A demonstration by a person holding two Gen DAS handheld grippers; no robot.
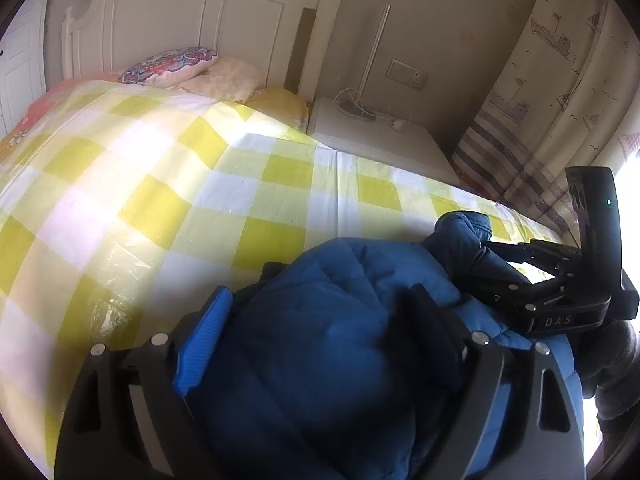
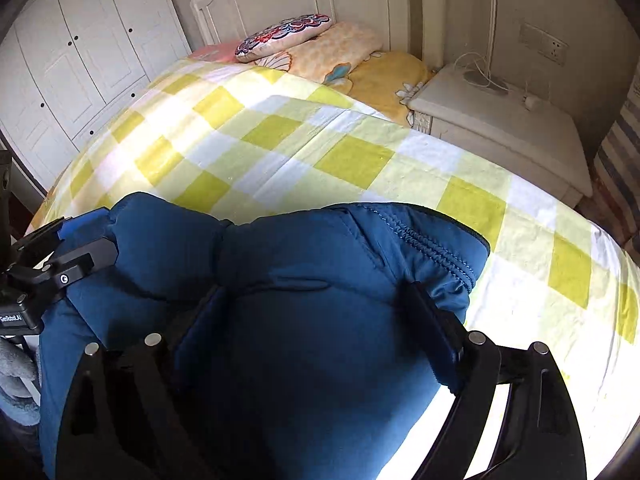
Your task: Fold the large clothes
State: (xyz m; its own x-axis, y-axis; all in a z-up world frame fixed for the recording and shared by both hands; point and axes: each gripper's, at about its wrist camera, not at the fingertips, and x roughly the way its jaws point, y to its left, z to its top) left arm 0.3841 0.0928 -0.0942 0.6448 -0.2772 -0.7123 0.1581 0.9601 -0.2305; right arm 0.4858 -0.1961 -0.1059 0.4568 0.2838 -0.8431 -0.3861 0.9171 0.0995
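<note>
Blue jacket [image 2: 304,320] bunched at bed [image 1: 160,184] near edge.
Left gripper [image 1: 320,344] and right gripper [image 2: 316,336]: both spread wide, padded fabric bulging between fingers; firm clamp can't tell.

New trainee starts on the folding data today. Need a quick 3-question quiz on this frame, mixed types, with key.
1. True or false: the blue padded jacket lies on a bed with a yellow-and-white checked cover.
2. Which stands right beside the bed, near the headboard? A) white nightstand B) laundry basket C) office chair
3. Fill in: the jacket's bulk lies between the fingers of ____ grippers.

Key:
1. True.
2. A.
3. Both: the jacket fills the gap of the left gripper and of the right gripper, each standing wide; a firm grip cannot be told.
</note>
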